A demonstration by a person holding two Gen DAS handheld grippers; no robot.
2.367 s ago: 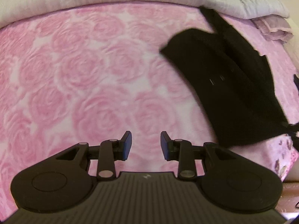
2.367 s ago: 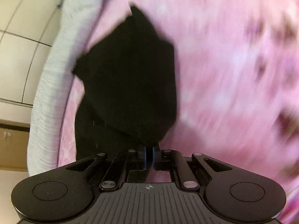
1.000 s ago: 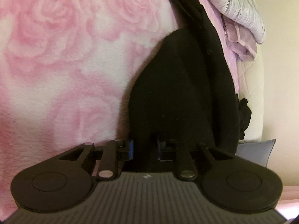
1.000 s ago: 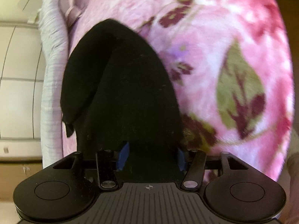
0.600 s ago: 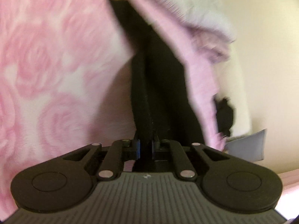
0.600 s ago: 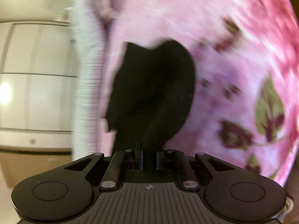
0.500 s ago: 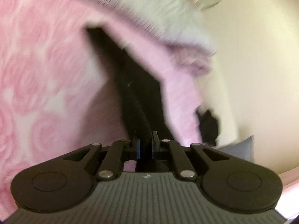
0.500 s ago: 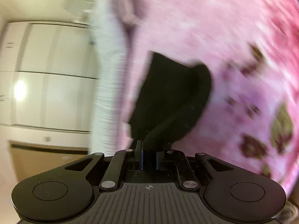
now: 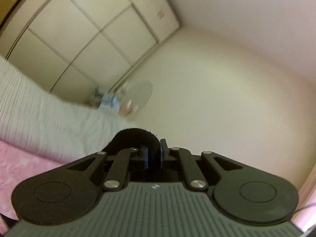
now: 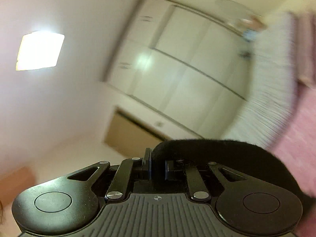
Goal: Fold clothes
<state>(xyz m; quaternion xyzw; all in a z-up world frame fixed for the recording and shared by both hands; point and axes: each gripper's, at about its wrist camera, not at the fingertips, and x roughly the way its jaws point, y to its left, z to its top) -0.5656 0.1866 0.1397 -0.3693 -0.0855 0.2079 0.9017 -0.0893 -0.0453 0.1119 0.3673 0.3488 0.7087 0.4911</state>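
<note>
A black garment (image 9: pixel 134 138) is pinched at an edge between the pads of my left gripper (image 9: pixel 153 154), which is shut on it and held high, pointing level at the room wall. The cloth loops over to the left finger and drops out of sight below. In the right wrist view the same black garment (image 10: pixel 227 154) bulges out of my right gripper (image 10: pixel 157 167), also shut on it, and hangs away to the right and down. Most of the garment is hidden beneath both grippers.
The pink rose blanket (image 9: pixel 23 165) and a grey-white striped quilt (image 9: pixel 39 114) lie low at the left. Cream wardrobe doors (image 9: pixel 88 39) and a bare wall (image 9: pixel 227 98) fill the view. The right wrist view shows a ceiling light (image 10: pixel 39 51), the wardrobe (image 10: pixel 187 75) and the quilt (image 10: pixel 272 90).
Both grippers closed on the black garment as it lay on the bed, then rose sharply and tilted up; the bed has dropped out of view and walls and wardrobe now fill both views.
</note>
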